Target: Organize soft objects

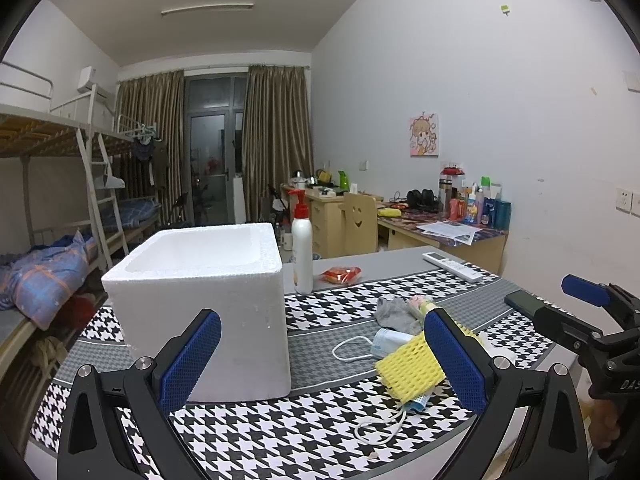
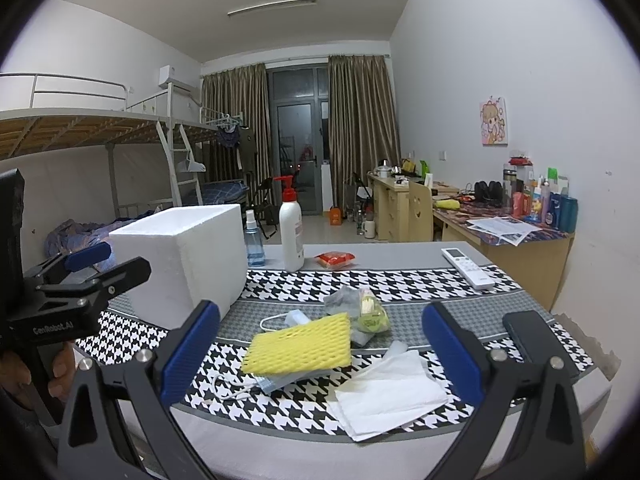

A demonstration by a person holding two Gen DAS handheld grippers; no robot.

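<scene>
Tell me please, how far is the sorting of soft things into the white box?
Nothing looks done: the foam box shows no item inside, though its floor is hidden. Nothing is in hand; the left gripper and right gripper are both open. Left to do: the yellow foam net, face mask, grey sock and tissues lie on the table.

My left gripper has its jaws wide apart, and the foam box stands close ahead on its left side, walling off that way. To its right the table is bare up to the net. Ahead of my right gripper lie net, mask and tissue; the phone lies just right.
</scene>
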